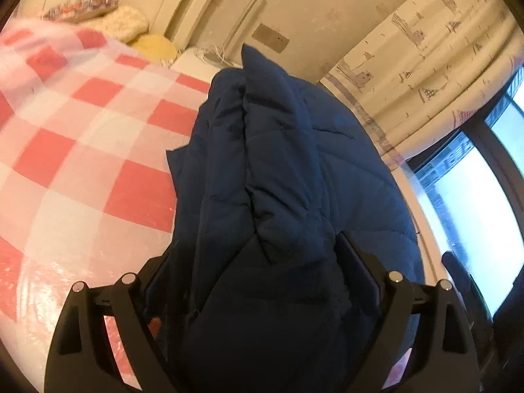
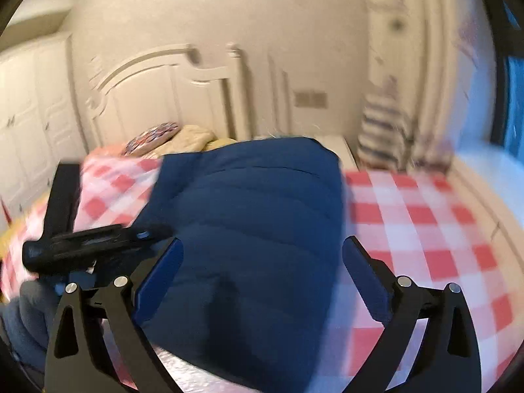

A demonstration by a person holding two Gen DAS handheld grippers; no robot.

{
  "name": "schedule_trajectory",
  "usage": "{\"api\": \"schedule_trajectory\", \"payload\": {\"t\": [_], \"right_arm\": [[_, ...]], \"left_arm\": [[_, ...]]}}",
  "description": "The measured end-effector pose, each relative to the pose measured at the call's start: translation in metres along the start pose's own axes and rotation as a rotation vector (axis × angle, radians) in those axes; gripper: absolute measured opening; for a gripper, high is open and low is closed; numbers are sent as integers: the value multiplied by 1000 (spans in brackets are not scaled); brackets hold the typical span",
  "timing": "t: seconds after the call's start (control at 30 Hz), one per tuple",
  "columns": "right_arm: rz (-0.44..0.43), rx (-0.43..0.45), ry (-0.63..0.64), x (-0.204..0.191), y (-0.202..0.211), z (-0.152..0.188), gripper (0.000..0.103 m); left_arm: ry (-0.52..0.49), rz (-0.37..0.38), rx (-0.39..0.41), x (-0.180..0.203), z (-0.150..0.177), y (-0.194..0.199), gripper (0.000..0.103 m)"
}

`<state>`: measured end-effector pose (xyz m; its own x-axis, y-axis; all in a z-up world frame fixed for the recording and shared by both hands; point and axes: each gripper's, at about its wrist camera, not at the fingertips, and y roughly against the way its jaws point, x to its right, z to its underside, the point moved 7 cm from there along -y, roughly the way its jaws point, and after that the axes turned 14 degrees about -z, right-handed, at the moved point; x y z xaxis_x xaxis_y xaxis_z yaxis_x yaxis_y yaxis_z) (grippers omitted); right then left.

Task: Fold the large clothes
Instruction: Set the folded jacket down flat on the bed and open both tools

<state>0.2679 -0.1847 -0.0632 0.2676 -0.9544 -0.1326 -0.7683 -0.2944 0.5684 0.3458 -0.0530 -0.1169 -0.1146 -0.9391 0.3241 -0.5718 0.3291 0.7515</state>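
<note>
1 jacket point(image 1: 294, 170), navy quilted, on checked bed point(image 1: 82, 150) | left gripper point(image 1: 262, 281): jaws clamped on bunched jacket | right gripper point(image 2: 262, 281): jaws wide, holding nothing, over jacket | 3 pillows point(image 1: 127, 24)

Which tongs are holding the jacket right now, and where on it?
Left tongs grip a bunched, raised fold of the navy quilted jacket. Right tongs are open over the jacket, holding nothing.
</note>
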Motion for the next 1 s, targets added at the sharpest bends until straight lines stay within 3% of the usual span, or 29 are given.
{"api": "schedule_trajectory", "payload": {"t": [0.03,0.1,0.17,0.23,0.33,0.37,0.4,0.5,0.57,0.6,0.63,0.67,0.73,0.8,1.0], "right_arm": [[41,-101,88,-12,-22,18,96],[127,-86,197,-21,-30,24,99],[97,-90,132,-14,-30,24,99],[95,-103,145,-13,-31,24,99],[98,-100,134,-10,-33,21,99],[104,-97,131,-11,-33,21,99],[108,-94,128,-11,-33,20,99],[106,-75,116,-15,-25,22,99],[92,-54,107,-17,-17,24,99],[86,-45,98,-19,-10,25,99],[71,-28,77,-19,0,26,99],[48,-22,50,-18,10,28,99],[29,7,14,-15,30,31,99],[29,50,-14,-11,53,31,99],[58,181,-128,1,120,9,99]], "left_arm": [[-6,-13,8,1,0,2,91],[-30,-46,9,0,2,9,91],[-63,-91,47,2,0,21,90],[-93,-176,209,8,-11,55,88],[-140,-167,382,35,-28,104,91],[-164,-172,400,46,-34,110,99],[-193,-171,396,58,-40,111,101],[-290,-191,188,84,-47,66,101],[-312,-319,46,70,-35,20,101],[-322,-347,-5,64,-27,4,101],[-309,-303,-9,58,-21,-4,101],[-270,-247,35,50,-18,1,101],[-249,-247,29,37,-13,13,101],[-216,-290,86,29,-14,42,101],[-213,-340,396,32,9,172,101]]}}
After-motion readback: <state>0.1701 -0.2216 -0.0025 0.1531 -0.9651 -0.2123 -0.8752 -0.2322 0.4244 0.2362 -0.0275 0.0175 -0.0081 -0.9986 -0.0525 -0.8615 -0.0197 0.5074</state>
